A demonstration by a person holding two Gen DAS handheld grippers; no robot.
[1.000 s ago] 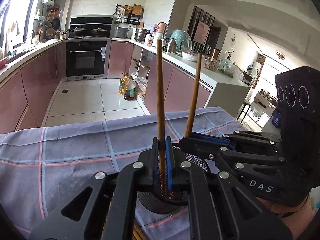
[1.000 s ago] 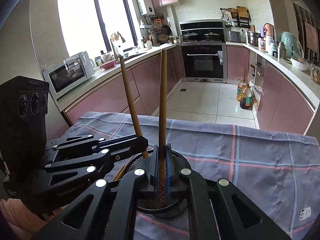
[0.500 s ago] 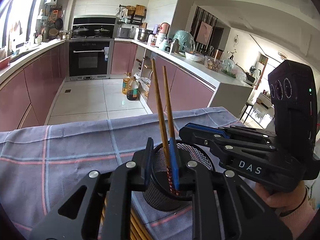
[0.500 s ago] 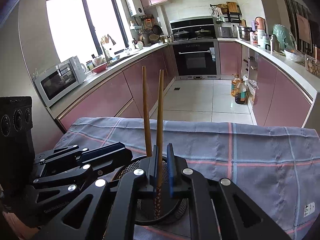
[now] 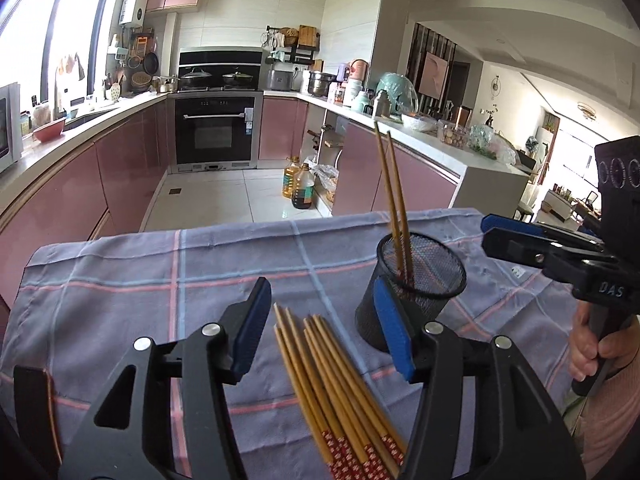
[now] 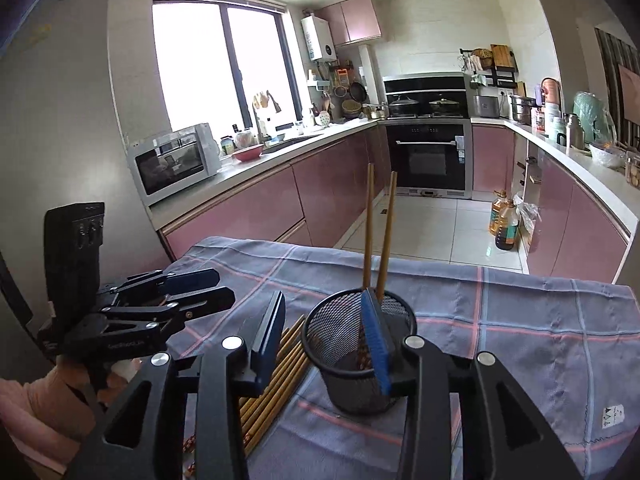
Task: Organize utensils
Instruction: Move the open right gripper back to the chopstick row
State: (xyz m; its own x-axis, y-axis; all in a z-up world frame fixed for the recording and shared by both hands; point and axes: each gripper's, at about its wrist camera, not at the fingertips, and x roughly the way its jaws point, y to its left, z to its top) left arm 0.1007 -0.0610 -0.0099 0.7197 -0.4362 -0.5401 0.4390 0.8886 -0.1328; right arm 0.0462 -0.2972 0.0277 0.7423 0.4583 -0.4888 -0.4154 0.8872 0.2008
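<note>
A black mesh cup [image 5: 412,292] stands on the checked cloth and holds two chopsticks [image 5: 394,196] upright; it also shows in the right wrist view [image 6: 356,356] with the two chopsticks [image 6: 378,236]. Several loose chopsticks [image 5: 332,388] lie in a bundle on the cloth left of the cup, also in the right wrist view [image 6: 272,384]. My left gripper [image 5: 324,328] is open and empty above the bundle. My right gripper [image 6: 326,340] is open and empty, its jaws just in front of the cup; it shows at the right of the left wrist view [image 5: 516,236].
The blue checked cloth [image 5: 120,280] covers the table; its far edge [image 6: 440,260] drops to the kitchen floor. Pink cabinets, an oven and oil bottles [image 5: 298,186] stand beyond. A white label [image 6: 612,414] lies on the cloth at the right.
Both grippers let go of their chopsticks into the cup, opened wide and drew back. The two chopsticks now stand free in the cup.
</note>
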